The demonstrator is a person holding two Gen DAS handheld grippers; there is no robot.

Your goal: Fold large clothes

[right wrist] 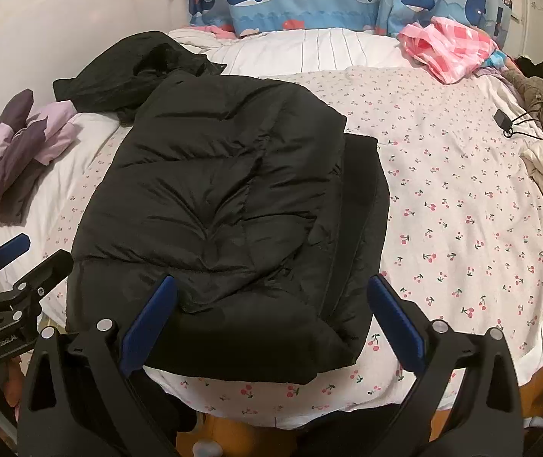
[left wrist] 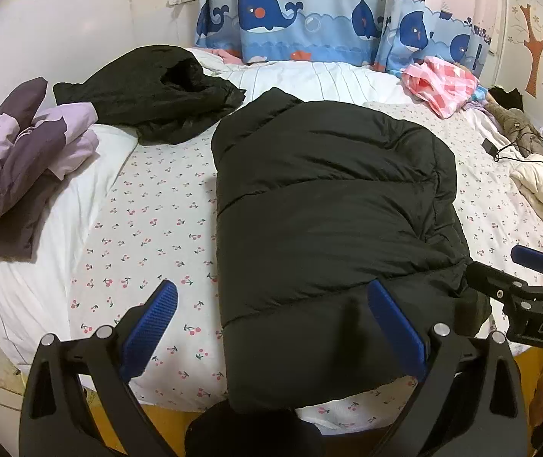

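A black puffer jacket [right wrist: 225, 205] lies folded into a thick, quilted rectangle at the centre of the frame, on the cherry-print bed [right wrist: 462, 205]. The left claw [left wrist: 271, 327] and the right claw [right wrist: 271, 323] both hang above its near edge, wide open, gripping nothing.

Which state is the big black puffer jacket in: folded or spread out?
Folded: the puffer jacket forms a compact rectangle, layers stacked at its right edge.
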